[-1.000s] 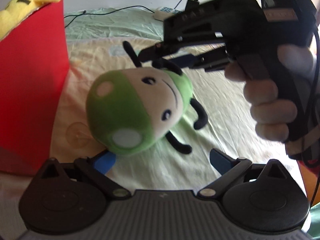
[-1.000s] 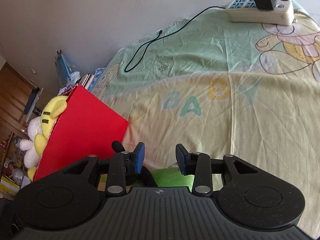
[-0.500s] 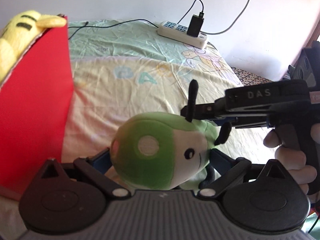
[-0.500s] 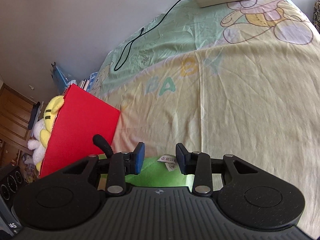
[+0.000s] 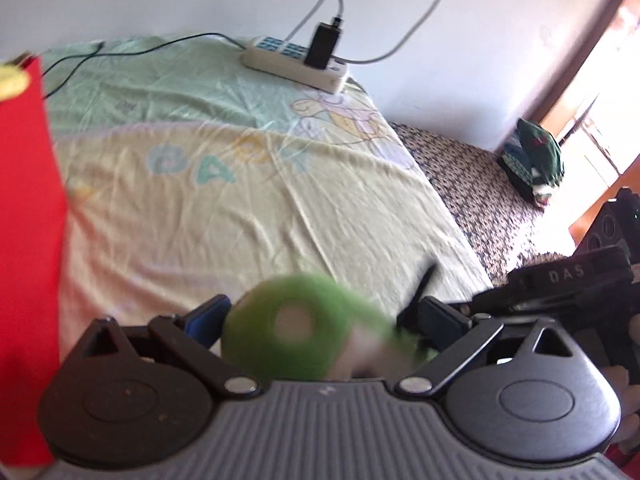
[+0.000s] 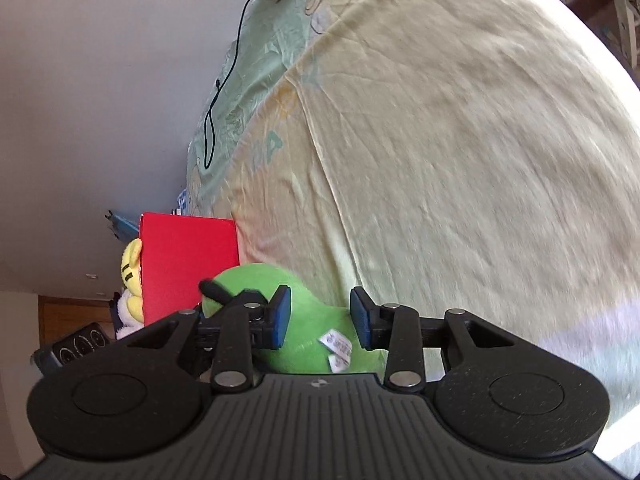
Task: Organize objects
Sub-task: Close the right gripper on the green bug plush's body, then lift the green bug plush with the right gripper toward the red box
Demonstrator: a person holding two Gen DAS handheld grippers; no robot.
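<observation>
Fingertips of the left gripper (image 5: 324, 318) stood wide apart, their blue pads flanking the green plush toy (image 5: 304, 340) on both sides; motion blur hid whether the pads actually pressed its fabric, so a firm hold could not be confirmed. The toy was a rounded, bright green soft figure with a pale circular spot on its side, a cream patch lower down, and thin black limbs or antennae, one of which poked up beside the right-hand pad. It sat low in the left wrist view, right against the gripper body and above the bed sheet (image 5: 248, 216).

In the right wrist view, the right gripper (image 6: 318, 316) had its jaws set to a middling gap, the blue pads lying over the toy's green back, where small white sewn-in labels (image 6: 338, 350) showed. Whether those pads touched the plush could not be told. A black antenna stuck out just left of the left-hand pad.

Beyond the toy stood a red box (image 6: 188, 264) on the sheet, with a yellow plush (image 6: 132, 268) showing at its far side. The sheet was pale yellow and green, printed with cartoon figures and letters. At its far end lay a white power strip (image 5: 296, 62) with a black plug and cables, against a plain wall.
</observation>
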